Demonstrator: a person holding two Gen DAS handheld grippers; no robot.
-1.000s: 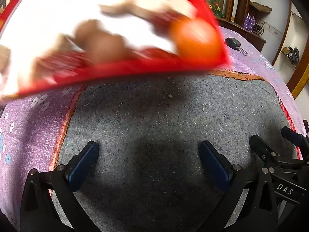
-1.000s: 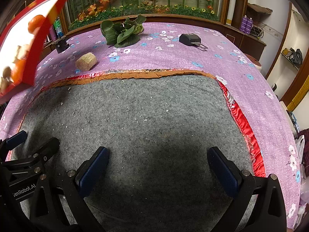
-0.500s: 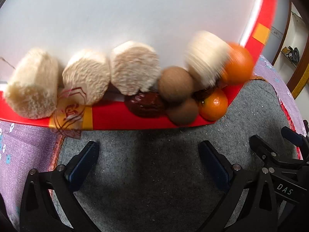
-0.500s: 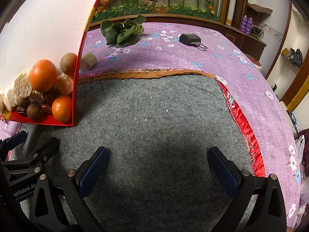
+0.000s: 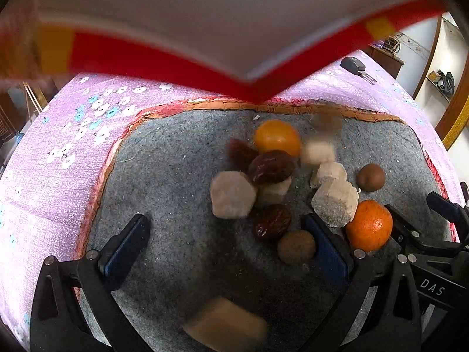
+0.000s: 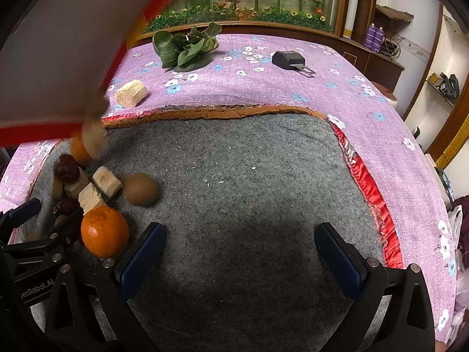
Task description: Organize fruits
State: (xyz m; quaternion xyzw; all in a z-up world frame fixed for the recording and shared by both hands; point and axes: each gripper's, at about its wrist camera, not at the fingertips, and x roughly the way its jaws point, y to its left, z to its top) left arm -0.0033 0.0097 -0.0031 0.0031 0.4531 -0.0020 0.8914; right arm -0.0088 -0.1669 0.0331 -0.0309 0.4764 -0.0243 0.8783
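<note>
Tray just dumped: fruit now loose on the grey mat (image 5: 176,176).
Red tray (image 5: 176,58) lifted clear; oranges (image 5: 370,225), dates (image 5: 271,166), pale chunks (image 5: 233,195) scattered, sorting can start. Left hand-held gripper (image 5: 231,242) and right hand-held gripper (image 6: 239,245) both open, empty.

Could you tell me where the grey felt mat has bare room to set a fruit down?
The widest free patch lies on the grey felt mat, between the round brown fruit and the red satin edge, ahead of the open right gripper. It is crowded around the open left gripper: oranges, dark dates and pale cut chunks.
</note>
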